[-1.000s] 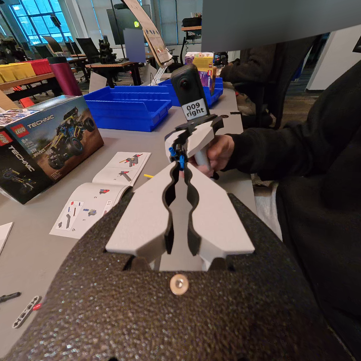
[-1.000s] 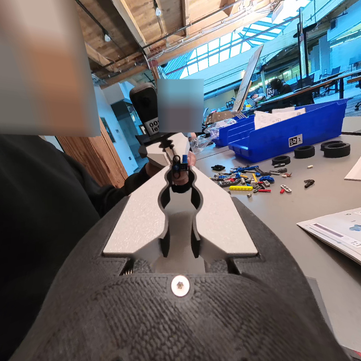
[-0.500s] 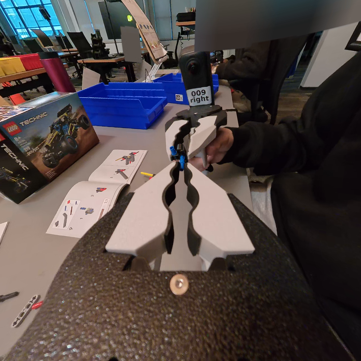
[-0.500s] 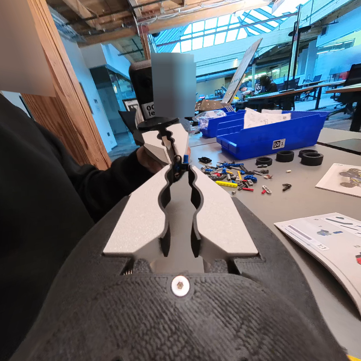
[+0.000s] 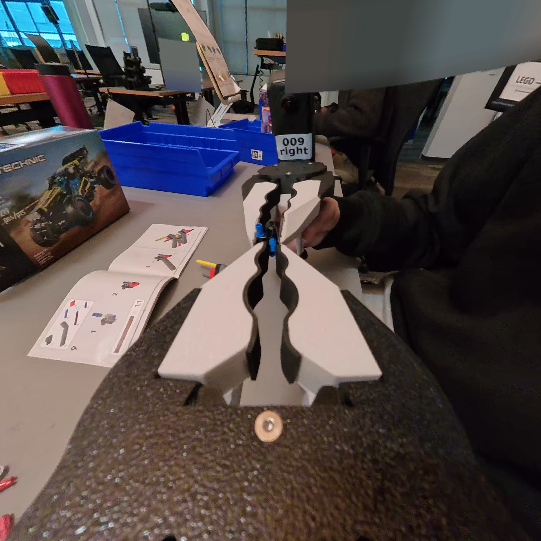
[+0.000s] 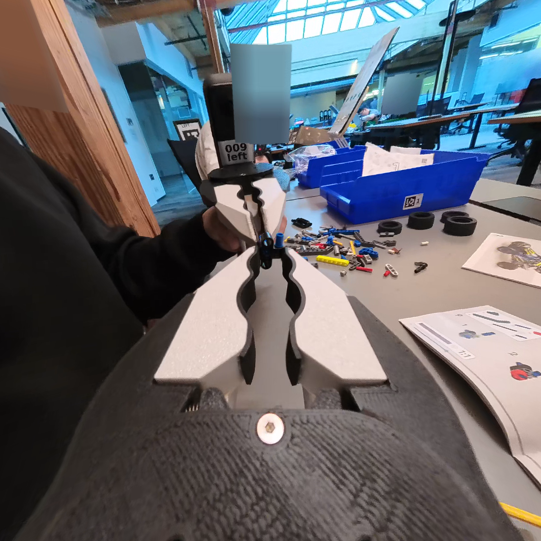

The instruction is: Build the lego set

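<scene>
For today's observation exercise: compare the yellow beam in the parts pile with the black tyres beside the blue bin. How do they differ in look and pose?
The yellow beam is long, flat and bright, with a row of holes; the tyres are round, thick and black. The beam lies at the edge of the loose parts pile; the tyres sit apart from it, nearer the blue bin. Both rest untouched on the grey table.

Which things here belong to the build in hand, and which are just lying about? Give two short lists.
In use: left gripper; right gripper; small black-and-blue assembly pinched between both; open instruction booklet; loose parts pile.

Lying about: set box; blue bins; black tyres; maroon bottle.
</scene>
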`<state>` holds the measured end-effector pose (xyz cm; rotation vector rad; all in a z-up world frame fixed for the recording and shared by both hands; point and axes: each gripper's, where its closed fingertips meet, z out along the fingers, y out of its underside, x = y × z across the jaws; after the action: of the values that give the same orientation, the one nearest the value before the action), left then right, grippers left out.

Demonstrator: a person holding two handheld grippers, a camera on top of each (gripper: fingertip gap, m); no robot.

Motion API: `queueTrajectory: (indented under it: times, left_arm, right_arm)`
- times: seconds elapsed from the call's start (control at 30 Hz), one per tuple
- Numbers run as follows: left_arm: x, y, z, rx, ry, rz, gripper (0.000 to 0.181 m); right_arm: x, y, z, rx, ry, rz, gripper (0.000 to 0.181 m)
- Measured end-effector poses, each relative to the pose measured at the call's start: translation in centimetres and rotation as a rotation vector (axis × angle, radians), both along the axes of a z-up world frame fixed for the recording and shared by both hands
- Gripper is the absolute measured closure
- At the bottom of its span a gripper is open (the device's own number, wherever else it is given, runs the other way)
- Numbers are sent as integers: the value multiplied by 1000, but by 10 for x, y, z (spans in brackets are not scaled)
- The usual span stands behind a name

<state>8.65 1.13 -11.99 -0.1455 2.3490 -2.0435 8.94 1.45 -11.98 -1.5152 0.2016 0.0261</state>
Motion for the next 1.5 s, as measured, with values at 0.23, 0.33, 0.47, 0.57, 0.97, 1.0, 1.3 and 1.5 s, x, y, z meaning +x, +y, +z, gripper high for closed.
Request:
queueTrajectory:
  times: [0.23,0.33,0.47,0.57,0.97,1.0,1.3,1.5]
  left_arm:
    - [-1,-2,-2,13,-15,-3,179]
    - [-1,2,-1,17,-4,-7,179]
    - [-3,2,-3,36,-10,-16,179]
    - [-4,2,-3,39,-18,-22,179]
    - [-9,-2,-2,62,-79,-23,179]
    - [-9,-2,-2,67,-84,-21,179]
    - [-9,-1,-2,81,-102,-14,179]
    - [-9,-2,-3,85,-90,-12,179]
  right_arm:
    - [-2,-4,0,5,-17,35,168]
    - [-3,-6,4,26,-14,40,170]
    - [-2,-6,4,34,2,46,171]
    - [-3,-6,4,32,7,51,170]
    - [-7,-5,5,22,19,74,168]
    - [-7,-5,4,20,22,75,168]
    - [-9,-4,2,18,10,85,168]
    - [-9,-4,2,24,16,85,168]
